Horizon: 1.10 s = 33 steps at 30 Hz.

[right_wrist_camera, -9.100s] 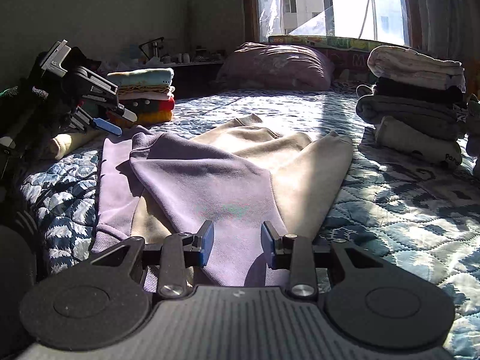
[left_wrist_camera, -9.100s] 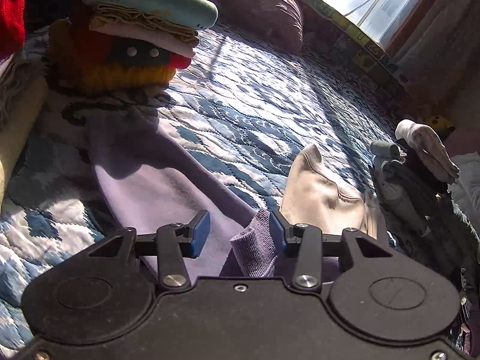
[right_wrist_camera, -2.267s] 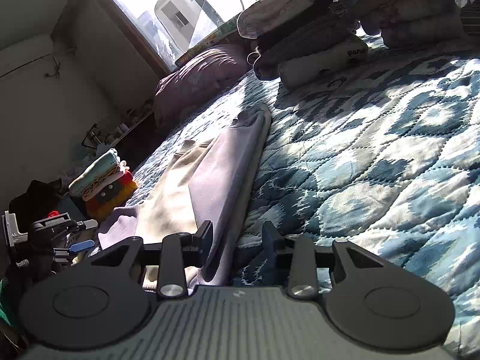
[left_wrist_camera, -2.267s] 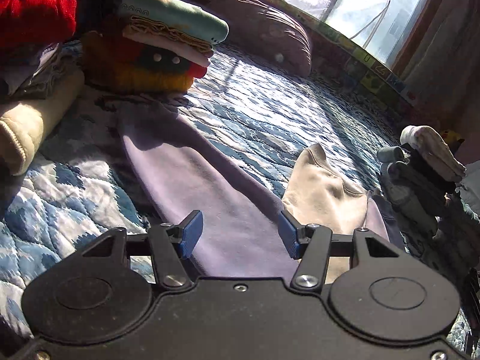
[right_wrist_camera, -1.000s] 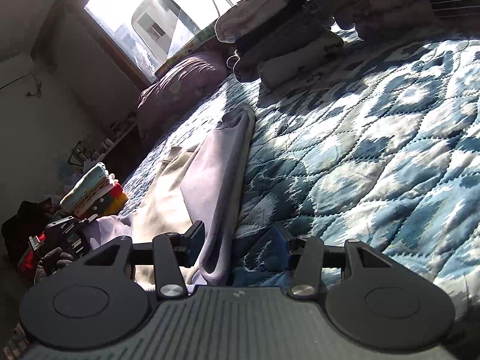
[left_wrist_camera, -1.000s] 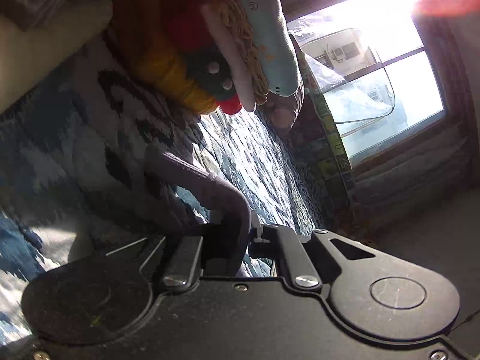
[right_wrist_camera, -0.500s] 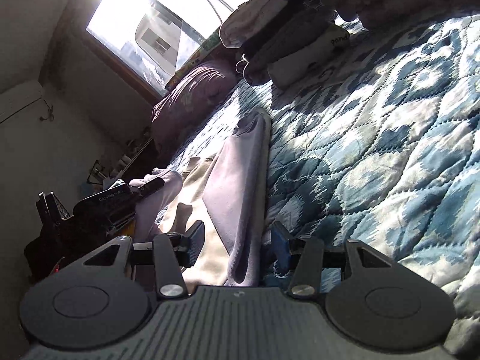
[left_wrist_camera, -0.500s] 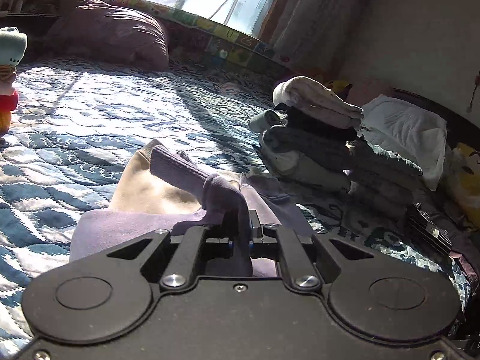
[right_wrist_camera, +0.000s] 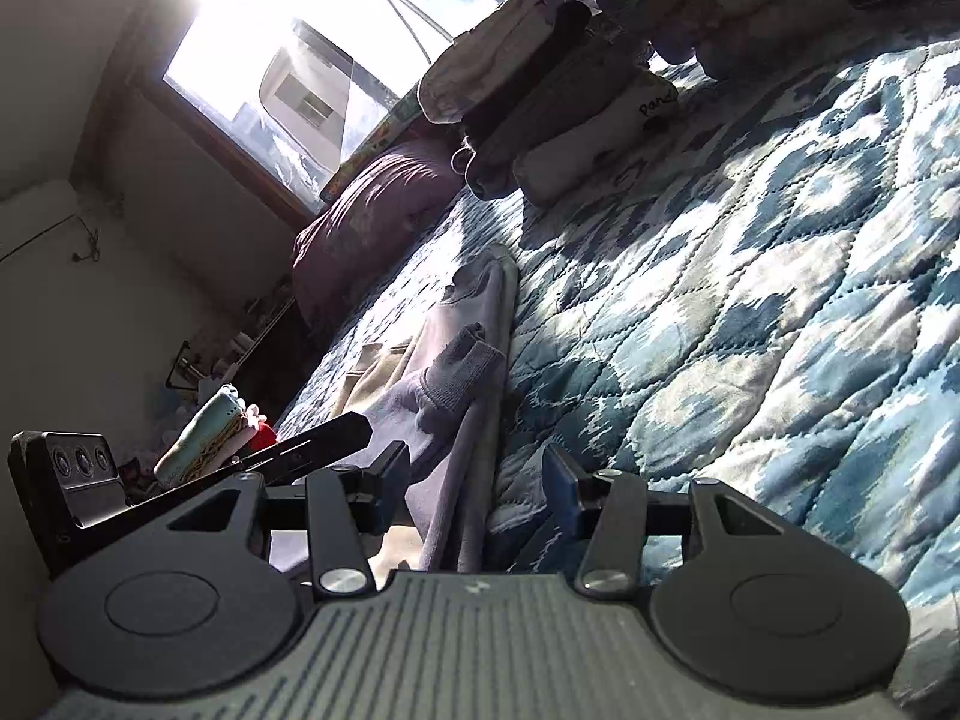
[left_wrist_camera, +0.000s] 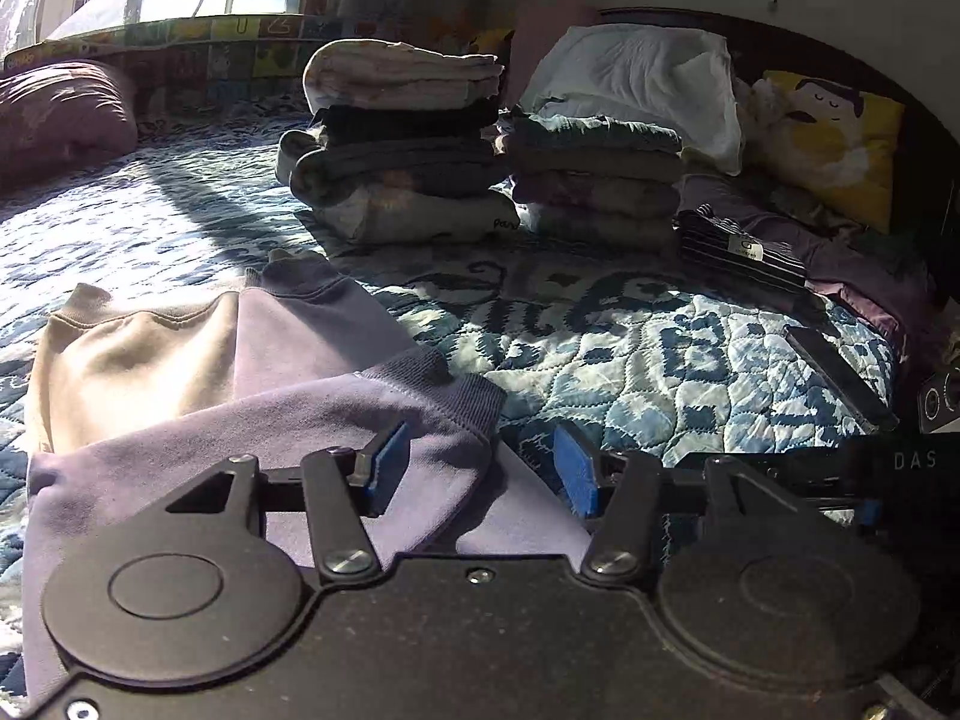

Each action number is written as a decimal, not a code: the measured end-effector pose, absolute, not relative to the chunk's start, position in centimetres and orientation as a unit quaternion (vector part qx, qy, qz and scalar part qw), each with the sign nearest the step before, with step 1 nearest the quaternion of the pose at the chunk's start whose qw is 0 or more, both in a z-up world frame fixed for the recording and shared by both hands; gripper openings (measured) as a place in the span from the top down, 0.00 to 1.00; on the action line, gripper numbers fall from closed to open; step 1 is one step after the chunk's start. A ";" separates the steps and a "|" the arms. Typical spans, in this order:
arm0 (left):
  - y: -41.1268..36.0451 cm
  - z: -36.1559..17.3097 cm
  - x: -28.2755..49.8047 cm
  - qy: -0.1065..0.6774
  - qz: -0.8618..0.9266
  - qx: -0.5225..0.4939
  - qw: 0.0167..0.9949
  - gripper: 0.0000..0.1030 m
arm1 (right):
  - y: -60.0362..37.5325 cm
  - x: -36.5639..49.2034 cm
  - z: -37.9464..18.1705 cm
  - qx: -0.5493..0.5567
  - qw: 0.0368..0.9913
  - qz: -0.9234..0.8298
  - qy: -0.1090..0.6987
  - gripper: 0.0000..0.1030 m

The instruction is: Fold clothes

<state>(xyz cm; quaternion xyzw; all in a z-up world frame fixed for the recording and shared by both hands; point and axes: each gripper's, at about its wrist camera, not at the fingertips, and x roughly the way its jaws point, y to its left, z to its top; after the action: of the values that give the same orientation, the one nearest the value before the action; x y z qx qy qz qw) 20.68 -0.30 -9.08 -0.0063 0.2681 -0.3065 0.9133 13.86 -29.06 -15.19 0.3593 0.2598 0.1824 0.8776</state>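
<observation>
Left wrist view. My left gripper (left_wrist_camera: 483, 468) stands wide open, its blue pads clear of any cloth, low over the lavender-and-cream sweatshirt (left_wrist_camera: 198, 372) spread on the blue-and-white patterned quilt (left_wrist_camera: 660, 360). One lavender sleeve with a ribbed cuff (left_wrist_camera: 456, 390) lies folded across the body, the cuff resting just ahead of my left pad. The cream panel and collar show beyond it, toward the window. I judge the sleeve fold on this side done; the body fold is not yet made. Behind the garment stand two stacks of folded clothes (left_wrist_camera: 402, 150), a white pillow (left_wrist_camera: 636, 84) and a yellow cartoon cushion (left_wrist_camera: 834, 126), which suggests much of the pile is already finished. A dark flat phone-like slab (left_wrist_camera: 840, 378) lies on the quilt to the right.

Right wrist view. My right gripper (right_wrist_camera: 477, 480) is also spread wide, holding nothing, sitting at the near edge of the same sweatshirt, whose long side edge runs away between the fingers. From here the garment reads as a narrow strip: soft fleece, lavender over cream, the ribbed cuff lying on top near the middle. The left tool's dark body (right_wrist_camera: 78, 480) shows at lower left. A purple pillow (right_wrist_camera: 372, 210) lies under the bright window (right_wrist_camera: 312, 48). What is left, in my estimate: fold the strip end over end, then stack it.
</observation>
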 end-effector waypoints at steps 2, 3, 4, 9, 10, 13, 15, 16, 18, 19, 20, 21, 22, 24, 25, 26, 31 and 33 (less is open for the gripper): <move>2.4 -8.3 19.6 0.258 -0.285 -0.033 0.922 0.49 | -28.4 14.7 -14.8 0.337 0.884 0.189 0.262 0.51; 3.9 -8.0 19.1 0.254 -0.270 -0.040 0.928 0.49 | -28.1 15.2 -14.6 0.327 0.888 0.190 0.264 0.51; 5.3 -7.8 18.6 0.250 -0.255 -0.048 0.933 0.49 | -27.8 15.9 -14.4 0.323 0.889 0.189 0.265 0.51; 11.0 -8.0 16.0 0.249 -0.186 -0.071 0.948 0.46 | -26.8 20.4 -14.6 0.338 0.879 0.179 0.284 0.51; 11.9 -8.3 15.5 0.253 -0.178 -0.080 0.948 0.46 | -26.6 21.2 -14.7 0.343 0.876 0.175 0.291 0.51; 13.7 -9.6 14.5 0.267 -0.161 -0.101 0.945 0.46 | -26.1 23.5 -15.4 0.364 0.864 0.159 0.308 0.51; 14.3 -9.9 14.5 0.268 -0.151 -0.107 0.946 0.46 | -26.1 24.1 -15.9 0.387 0.856 0.148 0.309 0.55; 14.5 -10.0 14.6 0.267 -0.148 -0.110 0.946 0.46 | -26.2 24.3 -16.1 0.400 0.852 0.142 0.306 0.62; 15.1 -10.1 14.7 0.266 -0.149 -0.124 0.944 0.46 | -26.0 24.2 -15.9 0.395 0.860 0.126 0.297 0.80; 15.4 -10.1 14.8 0.265 -0.148 -0.129 0.944 0.46 | -25.8 24.0 -15.6 0.388 0.866 0.126 0.291 0.86; 15.6 -10.2 14.8 0.264 -0.148 -0.132 0.944 0.46 | -25.6 23.9 -15.3 0.383 0.870 0.129 0.285 0.87; 15.9 -10.2 14.8 0.262 -0.148 -0.136 0.944 0.46 | -25.5 23.9 -15.1 0.383 0.869 0.133 0.283 0.87; 16.1 -10.1 14.8 0.261 -0.148 -0.140 0.944 0.46 | -25.4 24.0 -15.1 0.387 0.867 0.138 0.283 0.87; 16.4 -10.1 14.8 0.258 -0.149 -0.148 0.943 0.46 | -25.4 24.2 -15.1 0.398 0.861 0.140 0.284 0.87; 16.6 -10.0 14.8 0.257 -0.150 -0.150 0.943 0.46 | -25.4 24.2 -15.3 0.405 0.858 0.135 0.285 0.86; 16.7 -10.0 14.8 0.256 -0.150 -0.150 0.943 0.46 | -25.5 24.3 -15.5 0.413 0.855 0.129 0.286 0.85; 17.2 -9.9 14.7 0.253 -0.149 -0.158 0.943 0.46 | -25.4 23.7 -16.0 0.431 0.850 0.120 0.279 0.61; 17.3 -10.0 14.7 0.253 -0.147 -0.159 0.943 0.46 | -24.9 23.7 -15.7 0.417 0.857 0.124 0.275 0.64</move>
<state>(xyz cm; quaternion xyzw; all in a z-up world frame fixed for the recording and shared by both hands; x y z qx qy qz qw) 14.71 17.34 -9.98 -0.1590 0.2533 -0.1469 0.9429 23.73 -24.86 -15.68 0.4171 0.2750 0.1241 0.8573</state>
